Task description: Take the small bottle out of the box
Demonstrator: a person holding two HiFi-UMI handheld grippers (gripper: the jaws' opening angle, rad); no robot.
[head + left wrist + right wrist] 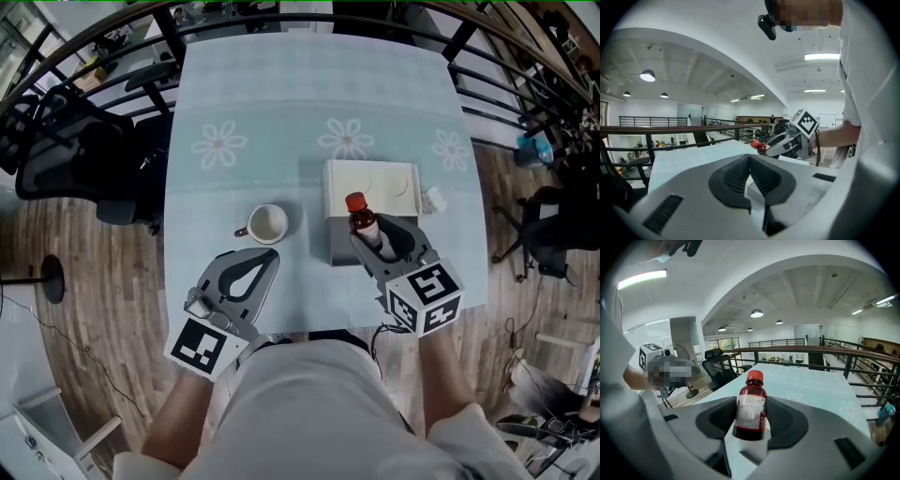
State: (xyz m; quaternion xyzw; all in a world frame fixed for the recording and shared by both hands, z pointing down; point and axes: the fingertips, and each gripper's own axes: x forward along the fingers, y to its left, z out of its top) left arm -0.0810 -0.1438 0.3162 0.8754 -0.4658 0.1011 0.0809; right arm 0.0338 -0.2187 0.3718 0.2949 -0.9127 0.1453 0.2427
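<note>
A: Right claw [750,417]?
B: Clamped on the small bottle [751,405], squeezed at the label from both sides. Held upright, red cap up, dark liquid inside.
A: Where, going by the box?
B: Above the near edge of the box [370,176], cap over its open white inside. Hard to tell whether clear of the box's front wall at the base.
A: Left claw [750,159]?
B: Shut tip to tip, with nothing in between. Down to the near left of the box, well apart from it, over the table [216,192] and pointing toward the far side.
A: Anything else around the box?
B: A white cup [266,224] left of the box, handle turned away from it, just beyond the left claw's tips. A small white thing [433,199] touching or just beside the box's right side; too small to name. Under the box, the table in pale blue with flower prints. Farther left of the box, off the table, a black chair [66,150] on the wood floor [84,272]. Beyond the box, past the table's far edge, a dark railing [176,42].
</note>
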